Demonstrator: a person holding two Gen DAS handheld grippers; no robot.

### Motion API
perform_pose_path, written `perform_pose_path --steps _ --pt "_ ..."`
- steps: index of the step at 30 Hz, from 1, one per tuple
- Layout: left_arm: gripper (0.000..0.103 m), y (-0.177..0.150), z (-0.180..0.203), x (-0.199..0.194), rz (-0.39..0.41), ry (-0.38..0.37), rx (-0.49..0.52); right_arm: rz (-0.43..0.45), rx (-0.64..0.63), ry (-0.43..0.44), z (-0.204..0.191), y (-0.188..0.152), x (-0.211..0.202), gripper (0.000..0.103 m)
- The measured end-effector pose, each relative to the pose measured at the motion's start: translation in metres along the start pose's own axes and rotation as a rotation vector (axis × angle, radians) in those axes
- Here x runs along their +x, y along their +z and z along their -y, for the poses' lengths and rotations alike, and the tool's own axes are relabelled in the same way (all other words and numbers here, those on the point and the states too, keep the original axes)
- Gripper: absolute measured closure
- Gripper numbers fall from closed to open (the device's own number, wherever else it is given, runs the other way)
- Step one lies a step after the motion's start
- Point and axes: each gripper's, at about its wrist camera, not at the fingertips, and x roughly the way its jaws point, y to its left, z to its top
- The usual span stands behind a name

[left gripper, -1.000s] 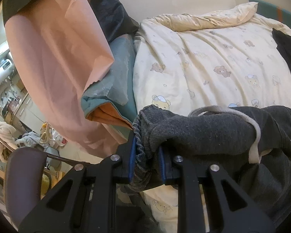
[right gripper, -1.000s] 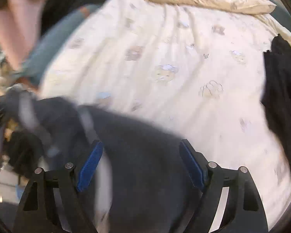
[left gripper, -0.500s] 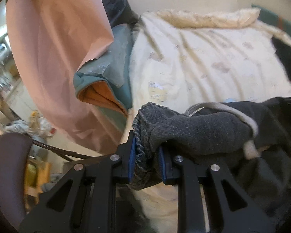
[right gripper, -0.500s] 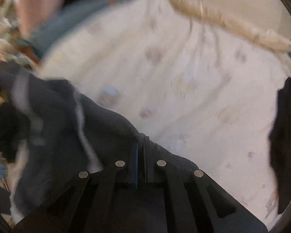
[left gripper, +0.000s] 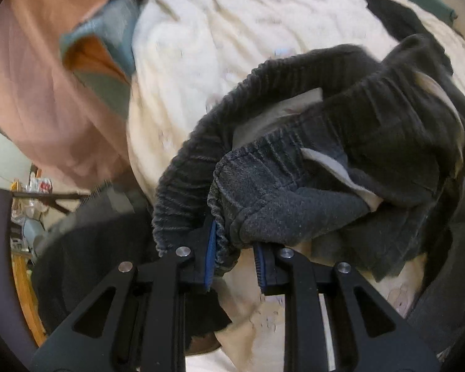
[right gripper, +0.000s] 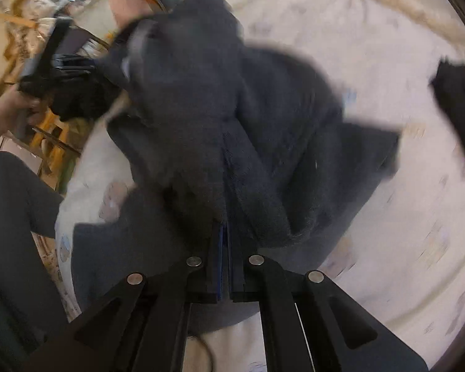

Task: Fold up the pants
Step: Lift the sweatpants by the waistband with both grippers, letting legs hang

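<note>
**A:** Why are the pants [left gripper: 297,161] held at two spots instead of just being laid flat?

**B:** Probably so they can be stretched out first. The left gripper [left gripper: 234,255] is clamped on the elastic waistband [left gripper: 263,155], which is bunched right between its blue pads. The rest of the garment is draped ahead of it and off to the right, over the bed [left gripper: 201,62].

**A:** And the right gripper [right gripper: 224,235]?

**B:** Nearly closed, with a fold of the dark fabric pinched at its tips. Per the reading, the jaws are being eased open a touch, but cloth is seen between them. From its view the pants [right gripper: 232,117] are piled just in front, with the other hand [right gripper: 12,108] seen far up-left.

**A:** So nothing's been folded?

**B:** Doesn't look like it. The pile is crumpled, and the waistband is looped open. A grip at each end is likely wanted so it can be pulled taut and spread.
</note>
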Motion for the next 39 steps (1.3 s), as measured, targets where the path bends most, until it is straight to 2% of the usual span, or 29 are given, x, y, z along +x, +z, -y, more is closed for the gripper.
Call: perform_pose_path --steps 1,3,4,5,6,8,10,12,14,17,19,20,21,22,24,26,27,29,30,33,36,39 --pt "0.085 -0.003 0.0 0.004 -0.017 -0.004 -0.007 -0.023 0.013 0.004 0.002 0.003 0.005 0.094" --pt "0.084 -0.007 0.0 0.007 -0.021 -0.005 -0.012 -0.069 -0.002 0.008 0.001 0.015 0.006 0.08" --pt "0.084 -0.007 -0.001 0.006 -0.013 -0.006 -0.016 -0.057 -0.014 0.016 0.002 0.025 0.001 0.076" --pt "0.084 -0.008 -0.001 0.005 -0.007 -0.011 -0.018 -0.041 -0.02 0.027 0.001 0.026 -0.006 0.062" --pt "0.084 -0.007 -0.001 0.003 -0.002 -0.013 -0.02 -0.011 -0.021 0.052 0.002 0.037 -0.015 0.04" --pt "0.084 -0.009 0.0 0.001 0.006 -0.02 -0.033 0.07 -0.015 0.093 0.003 0.058 -0.034 0.023" --pt "0.084 -0.01 0.001 0.002 0.006 -0.02 -0.033 0.154 -0.023 0.155 -0.001 0.087 -0.047 0.023" --pt "0.084 -0.011 0.0 0.004 0.004 -0.021 -0.03 0.218 0.02 0.14 0.002 0.115 -0.042 0.023" --pt "0.084 -0.01 -0.001 0.006 0.002 -0.025 -0.038 0.214 0.084 0.17 0.006 0.135 -0.023 0.023" --pt "0.084 -0.01 -0.008 0.007 0.0 -0.034 -0.051 0.13 0.146 0.217 0.006 0.157 0.024 0.025" --pt "0.082 -0.007 -0.014 0.009 -0.01 -0.043 -0.067 0.118 0.121 0.19 -0.007 0.163 0.038 0.054" --pt "0.081 -0.007 -0.017 0.008 -0.013 -0.054 -0.09 0.135 0.075 0.155 -0.019 0.163 0.035 0.078" --pt "0.08 -0.007 -0.022 0.01 -0.011 -0.063 -0.111 0.18 0.05 0.114 -0.023 0.16 0.024 0.082" --pt "0.076 -0.007 -0.025 0.01 -0.011 -0.077 -0.134 0.217 0.044 0.108 -0.022 0.156 0.014 0.086" --pt "0.07 -0.006 -0.03 0.012 -0.02 -0.115 -0.167 0.307 0.039 0.114 -0.017 0.141 -0.016 0.087" --pt "0.056 -0.004 -0.034 0.012 -0.015 -0.167 -0.192 0.417 0.077 0.09 -0.001 0.124 -0.05 0.088" --pt "0.041 -0.004 -0.036 0.01 -0.001 -0.198 -0.2 0.458 0.106 0.087 0.012 0.116 -0.065 0.088" --pt "0.041 0.001 -0.033 0.0 0.056 -0.333 -0.182 0.504 0.138 0.05 0.028 0.101 -0.082 0.088" --pt "0.04 0.003 -0.029 -0.004 0.068 -0.364 -0.168 0.52 0.148 0.019 0.036 0.092 -0.086 0.088" --pt "0.038 0.007 -0.014 -0.017 0.111 -0.441 -0.105 0.538 0.237 -0.004 0.058 0.077 -0.079 0.088" --pt "0.037 0.004 -0.002 -0.027 0.117 -0.504 0.026 0.541 0.36 0.035 0.083 0.067 -0.066 0.088" --pt "0.032 -0.009 0.006 -0.04 0.098 -0.551 0.133 0.502 0.372 0.021 0.091 0.067 -0.056 0.088"
